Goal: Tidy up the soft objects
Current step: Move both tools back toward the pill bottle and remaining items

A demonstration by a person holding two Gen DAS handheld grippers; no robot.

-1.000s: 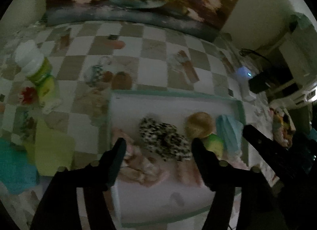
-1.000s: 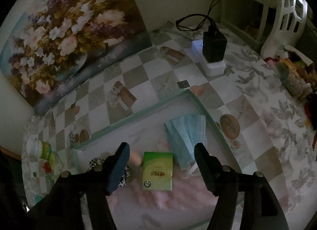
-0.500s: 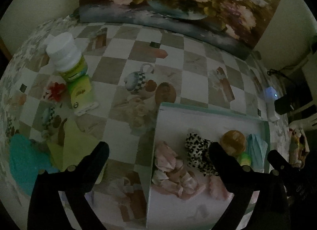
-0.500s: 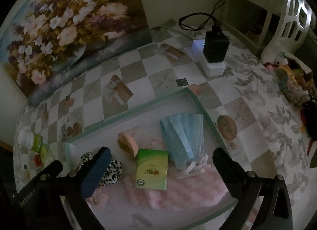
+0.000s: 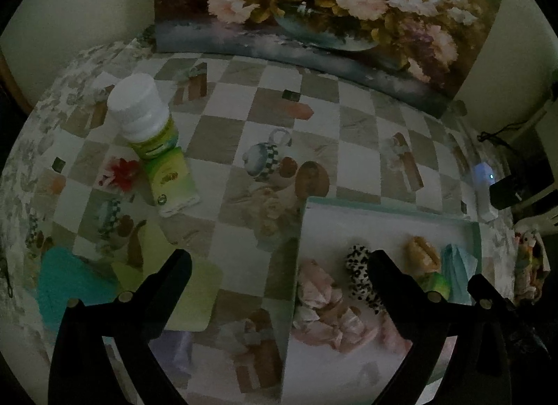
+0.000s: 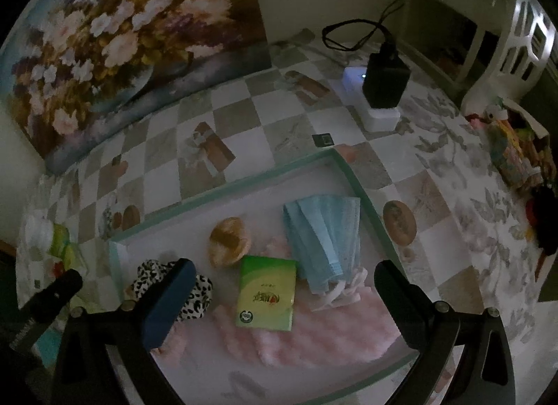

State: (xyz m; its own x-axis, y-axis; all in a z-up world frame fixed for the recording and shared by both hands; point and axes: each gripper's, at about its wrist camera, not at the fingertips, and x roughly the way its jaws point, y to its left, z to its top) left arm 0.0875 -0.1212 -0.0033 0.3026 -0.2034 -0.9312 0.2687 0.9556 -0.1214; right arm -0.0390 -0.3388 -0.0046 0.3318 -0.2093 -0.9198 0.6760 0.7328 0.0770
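A pale tray with a green rim (image 6: 244,182) holds soft things: a blue face-mask stack (image 6: 324,230), a green tissue pack (image 6: 266,293), a tan round sponge (image 6: 228,241), a leopard-print scrunchie (image 6: 195,293) and a pink fluffy cloth (image 6: 307,335). My right gripper (image 6: 282,286) is open and empty above them. My left gripper (image 5: 279,276) is open and empty over the tray's left rim (image 5: 296,265). To its left lie a yellow-green cloth (image 5: 191,293), a teal cloth (image 5: 66,286) and another green tissue pack (image 5: 172,182). Crumpled pink fabric (image 5: 324,304) lies in the tray.
A white-capped bottle (image 5: 143,115) stands at the far left on the checked tablecloth (image 5: 216,140). A flower painting (image 5: 314,4) leans on the back wall. A black adapter on a white power strip (image 6: 382,91) sits at the right, with a white chair (image 6: 516,42) beyond.
Both grippers have opened wide and pulled back. The left view has swung left, away from the tray and toward the cloths and bottle. The tissue pack lies free in the tray.
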